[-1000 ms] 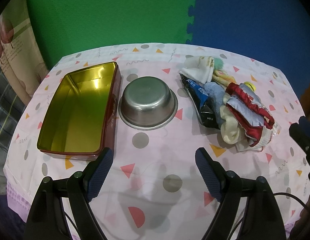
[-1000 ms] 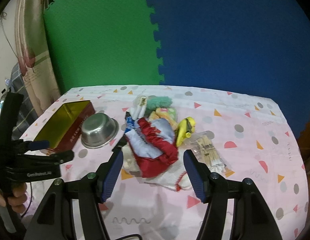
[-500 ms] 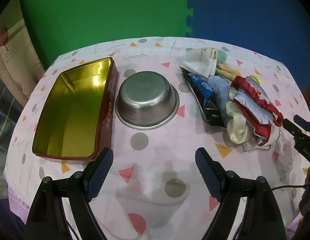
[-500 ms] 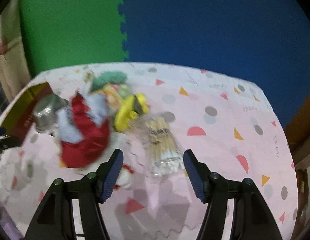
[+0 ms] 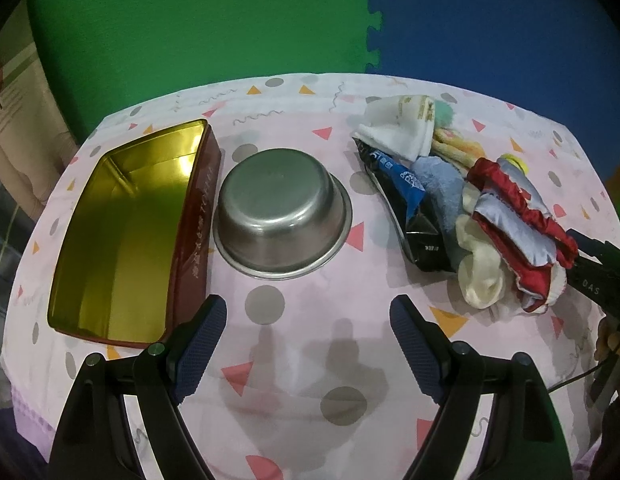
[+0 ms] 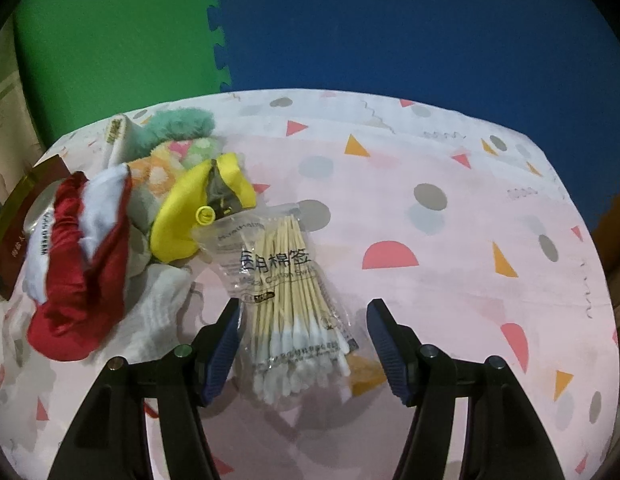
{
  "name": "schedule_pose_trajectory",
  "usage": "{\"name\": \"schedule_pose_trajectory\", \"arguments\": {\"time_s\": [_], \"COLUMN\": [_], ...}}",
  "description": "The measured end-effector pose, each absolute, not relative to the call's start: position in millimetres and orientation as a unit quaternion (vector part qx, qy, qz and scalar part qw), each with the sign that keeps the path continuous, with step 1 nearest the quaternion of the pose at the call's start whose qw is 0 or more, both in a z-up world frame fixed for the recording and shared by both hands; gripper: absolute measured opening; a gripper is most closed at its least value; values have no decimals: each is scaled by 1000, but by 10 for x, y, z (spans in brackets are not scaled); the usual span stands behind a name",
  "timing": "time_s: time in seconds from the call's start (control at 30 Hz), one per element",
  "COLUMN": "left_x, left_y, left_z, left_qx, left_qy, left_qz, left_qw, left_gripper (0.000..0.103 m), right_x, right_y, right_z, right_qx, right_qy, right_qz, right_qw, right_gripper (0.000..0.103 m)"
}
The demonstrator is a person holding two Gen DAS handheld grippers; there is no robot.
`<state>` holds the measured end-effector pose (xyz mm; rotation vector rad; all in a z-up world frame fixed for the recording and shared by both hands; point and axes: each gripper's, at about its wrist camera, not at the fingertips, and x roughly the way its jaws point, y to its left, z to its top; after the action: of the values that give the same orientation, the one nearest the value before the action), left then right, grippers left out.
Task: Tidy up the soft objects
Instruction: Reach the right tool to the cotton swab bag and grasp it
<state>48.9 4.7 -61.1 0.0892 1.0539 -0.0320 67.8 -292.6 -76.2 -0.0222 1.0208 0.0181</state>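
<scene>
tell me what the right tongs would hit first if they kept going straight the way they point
Most likely the clear bag of cotton swabs, which lies between the open right tongs, nearer the left pad. Depth is hard to judge, so the tablecloth beside it could come first.

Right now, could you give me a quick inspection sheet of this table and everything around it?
Surface: table under a pink patterned cloth.
Job's things: heap of soft items with a red and pale blue satin piece, white sock, yellow balloon; open gold tin and steel bowl, both empty.
Clutter: bag of cotton swabs; dark snack packet.
Grippers: left gripper open over bare cloth; right gripper open, the swab bag between its fingers, untouched.
Cables: a thin black cable by the right gripper.
Surroundings: green foam mat and blue foam mat behind.
</scene>
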Motion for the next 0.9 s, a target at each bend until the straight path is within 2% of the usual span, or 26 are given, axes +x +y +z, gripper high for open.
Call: {"name": "schedule_pose_trajectory", "arguments": {"time_s": [0.23, 0.3, 0.43, 0.5, 0.9], "left_x": [647, 663, 659, 652, 621], "left_y": [-3, -26, -129, -205, -823], "left_z": [-719, -724, -679, -634, -388], "left_qx": [25, 22, 35, 40, 64], "left_qy": [531, 532, 524, 519, 496], "left_qz": [-26, -31, -41, -53, -149], "left_qw": [847, 846, 850, 852, 853], "left_gripper": [81, 81, 81, 81, 81], "right_x": [709, 690, 677, 665, 368], "right_y": [-2935, -2942, -2994, -3014, -3230], "right_z": [-827, -828, -815, -803, -764], "right_qx": [-9, -12, -2, 0, 19], "right_qy": [480, 475, 468, 465, 462], "right_qz": [14, 9, 3, 1, -35], "right_qw": [877, 880, 884, 885, 886], "right_gripper": [63, 52, 42, 33, 32]}}
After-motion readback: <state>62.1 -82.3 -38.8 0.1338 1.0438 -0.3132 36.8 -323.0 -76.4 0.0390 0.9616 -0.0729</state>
